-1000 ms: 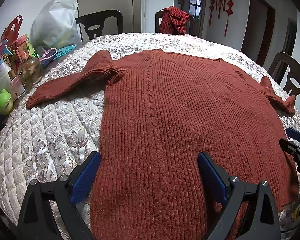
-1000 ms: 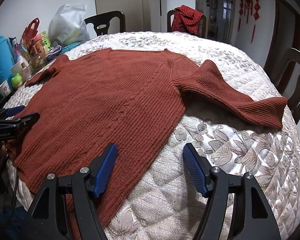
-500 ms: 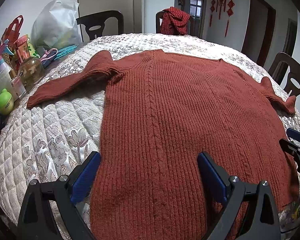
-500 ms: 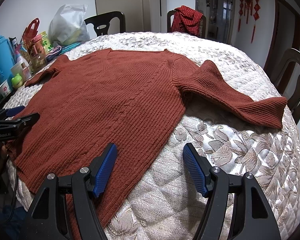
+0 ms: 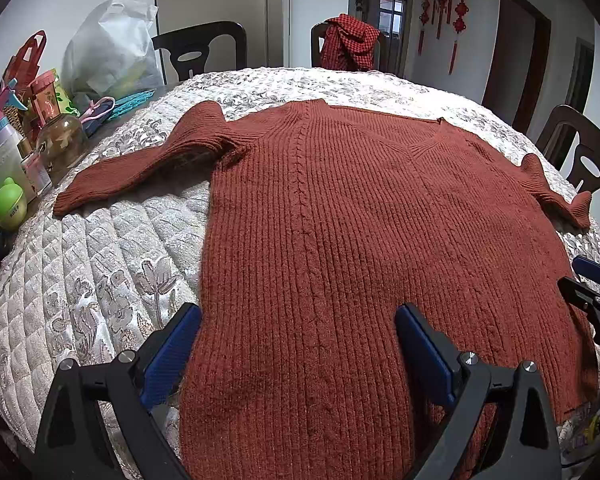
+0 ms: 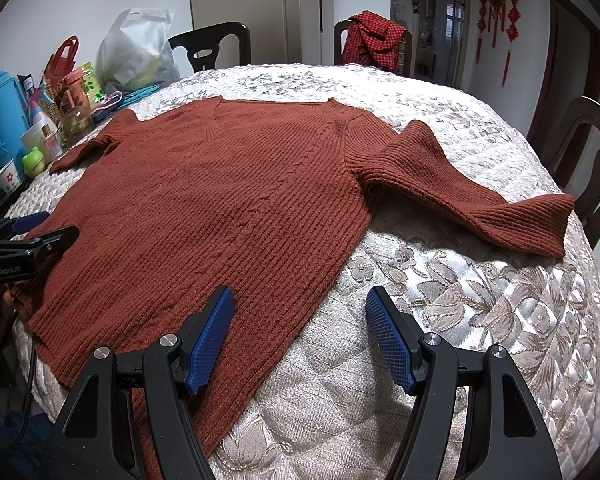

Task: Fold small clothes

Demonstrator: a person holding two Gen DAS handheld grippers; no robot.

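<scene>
Both claws, left claw (image 5: 296, 350) and right claw (image 6: 300, 330), wide and empty over sweater (image 5: 360, 240) spread flat on bench (image 6: 480, 300), pre-fold, likely sleeve (image 6: 468, 196) grab next.

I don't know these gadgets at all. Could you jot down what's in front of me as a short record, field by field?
Garment: rust-red knitted sweater, spread flat, not yet folded
Surface: table with quilted floral cover
Sleeves: both stretched out sideways, one toward the clutter, the other opposite
Left gripper: open, at the hem, holding nothing
Right gripper: open, at the sweater's side edge, holding nothing
Clutter: blue flask, white bag
Chair: red checked cloth draped over it
</scene>
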